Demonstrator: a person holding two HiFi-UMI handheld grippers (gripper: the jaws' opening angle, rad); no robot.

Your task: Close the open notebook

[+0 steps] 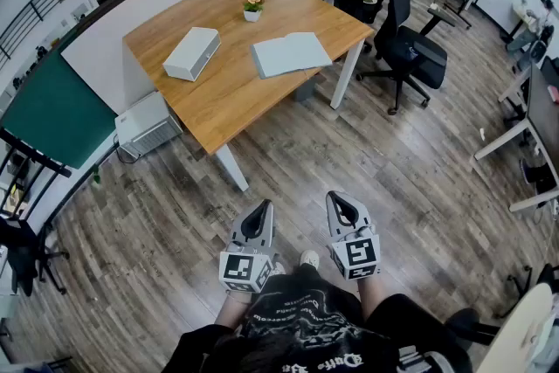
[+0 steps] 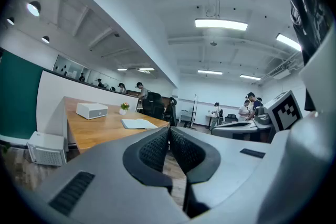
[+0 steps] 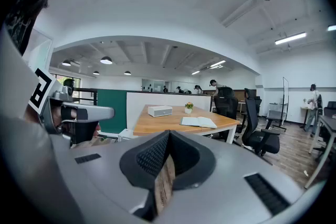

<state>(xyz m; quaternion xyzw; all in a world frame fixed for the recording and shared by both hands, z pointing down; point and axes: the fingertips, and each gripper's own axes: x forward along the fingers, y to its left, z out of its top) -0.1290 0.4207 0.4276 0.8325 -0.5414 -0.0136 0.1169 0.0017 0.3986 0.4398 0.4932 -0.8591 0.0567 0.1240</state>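
Observation:
An open notebook (image 1: 292, 53) with pale grey-white pages lies flat on the wooden table (image 1: 218, 96), near its right end. It also shows far off in the left gripper view as the notebook (image 2: 137, 124) and in the right gripper view as the notebook (image 3: 199, 121). My left gripper (image 1: 261, 210) and right gripper (image 1: 337, 203) are held side by side over the floor, well short of the table. Both are shut with nothing between their jaws, as the left gripper (image 2: 168, 131) and right gripper (image 3: 169, 136) views show.
A white box (image 1: 192, 53) and a small potted plant (image 1: 253, 8) stand on the table. Black office chairs (image 1: 410, 48) sit right of it and behind. A white appliance (image 1: 147, 125) rests on the floor at the table's left. More desks (image 1: 524, 131) stand at the right.

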